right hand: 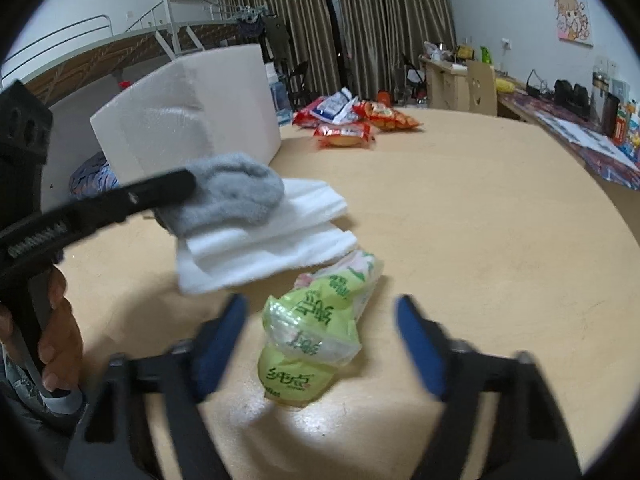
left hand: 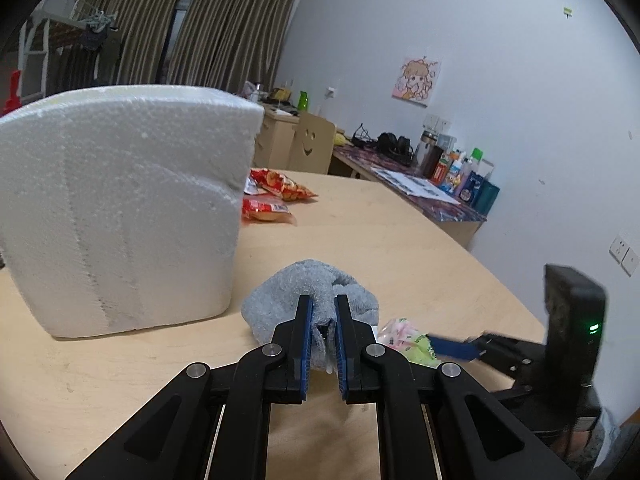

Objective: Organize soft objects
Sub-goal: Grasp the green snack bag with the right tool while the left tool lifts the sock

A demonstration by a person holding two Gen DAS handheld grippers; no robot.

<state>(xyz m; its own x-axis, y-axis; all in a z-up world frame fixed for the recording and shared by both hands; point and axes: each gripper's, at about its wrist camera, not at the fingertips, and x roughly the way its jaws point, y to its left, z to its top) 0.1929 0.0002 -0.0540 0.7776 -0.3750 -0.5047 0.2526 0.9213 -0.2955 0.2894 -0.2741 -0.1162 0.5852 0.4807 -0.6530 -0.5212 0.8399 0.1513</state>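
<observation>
**Grey sock pinched and lifted, green packet next in line**

From where I stand, the left gripper [left hand: 323, 320] has its blue pads clamped tight on a fold of the grey sock [left hand: 280, 300] — the fabric bunches up between the jaws and spills forward in a soft lump. In the right wrist view the same sock [right hand: 236, 190] hangs off the end of that gripper, over a folded white cloth [right hand: 272, 240] that lies flat on the wooden table [right hand: 480, 220]. Whether the sock touches the cloth I cannot tell. Pinching a fold rather than the whole bundle makes sense, I think: a sock gives no firm edge, so a ridge of cloth is the surest hold.

The right gripper [right hand: 320, 320] stands with its jaws apart, one blue finger on each side of a crumpled green plastic packet [right hand: 312, 328] that lies on the table. The pads do not press on it, so nothing is held there. It looks lined up for a squeeze on the packet.

The one likely container is the white foam box [left hand: 120, 208], standing just beyond the sock. Only its outer walls show — what lies inside is hidden. Farther back, red snack bags [right hand: 348, 120] lie loose on the table, in nothing at all.
</observation>
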